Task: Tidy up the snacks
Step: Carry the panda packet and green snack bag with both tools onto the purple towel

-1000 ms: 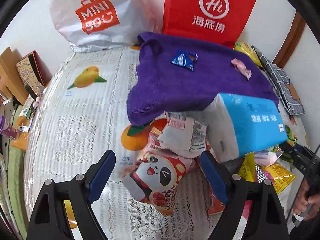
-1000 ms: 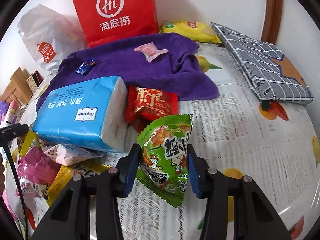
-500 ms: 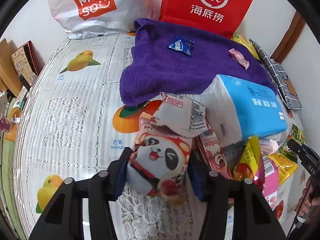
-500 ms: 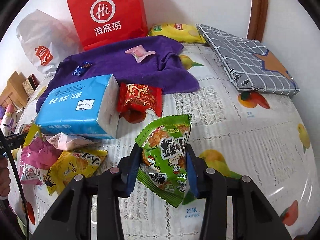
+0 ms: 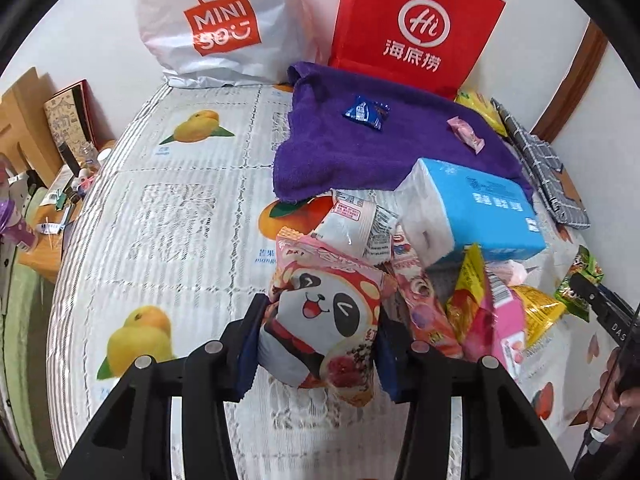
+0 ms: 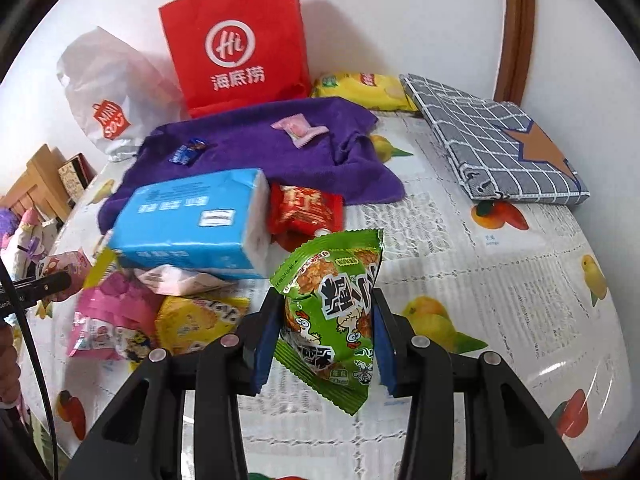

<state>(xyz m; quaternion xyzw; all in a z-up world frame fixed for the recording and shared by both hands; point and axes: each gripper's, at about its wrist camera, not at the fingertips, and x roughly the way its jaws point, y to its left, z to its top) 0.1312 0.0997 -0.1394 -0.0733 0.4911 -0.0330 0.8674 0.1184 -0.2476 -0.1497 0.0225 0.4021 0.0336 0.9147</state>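
The left claw [image 5: 316, 344] has just been closing and now pinches the panda snack bag [image 5: 328, 320] at the pile's near edge; the right claw [image 6: 322, 340] grips the green snack bag [image 6: 332, 312] above the counter [image 6: 480, 248]. Lift both straight clear, squeezing gently, so neighbouring packets stay put.

The right gripper [image 6: 325, 330] apparently pinches a green snack packet [image 6: 334, 312] above the tablecloth [image 6: 500, 304].

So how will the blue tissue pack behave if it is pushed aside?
The blue tissue pack looks soft and probably light, so it should slide rather than roll. It rests partly on the snack pile, so it may tip or drag packets along.
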